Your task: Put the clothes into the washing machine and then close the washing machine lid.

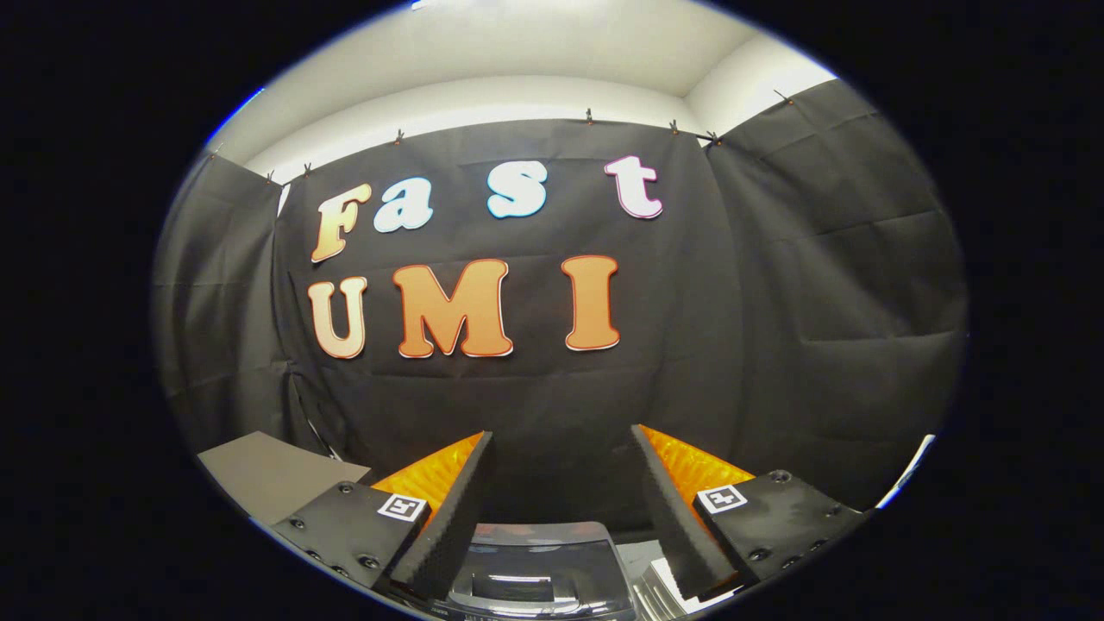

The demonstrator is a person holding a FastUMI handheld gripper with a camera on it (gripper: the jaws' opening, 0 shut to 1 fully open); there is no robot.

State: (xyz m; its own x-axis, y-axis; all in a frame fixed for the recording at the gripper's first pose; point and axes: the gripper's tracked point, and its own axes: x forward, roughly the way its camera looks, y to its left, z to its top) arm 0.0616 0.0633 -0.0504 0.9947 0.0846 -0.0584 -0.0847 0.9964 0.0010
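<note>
Gripper fingers spread apart, gripping nothing; washing machine lid lies below and between the fingers; booth wall beyond.

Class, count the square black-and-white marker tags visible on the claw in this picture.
2. One marker tag sits at the base of one finger of the open, empty claw; the other marker tag sits at the base of the other finger. More may be hidden.

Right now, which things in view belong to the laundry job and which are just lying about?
Belongs to the job:
gripper, fingers open, nothing between them
dark glossy panel low between the fingers, probably the washing machine lid

Just about:
grey board beside one finger
black cloth wall beyond the fingers
white wall above the cloth
</note>
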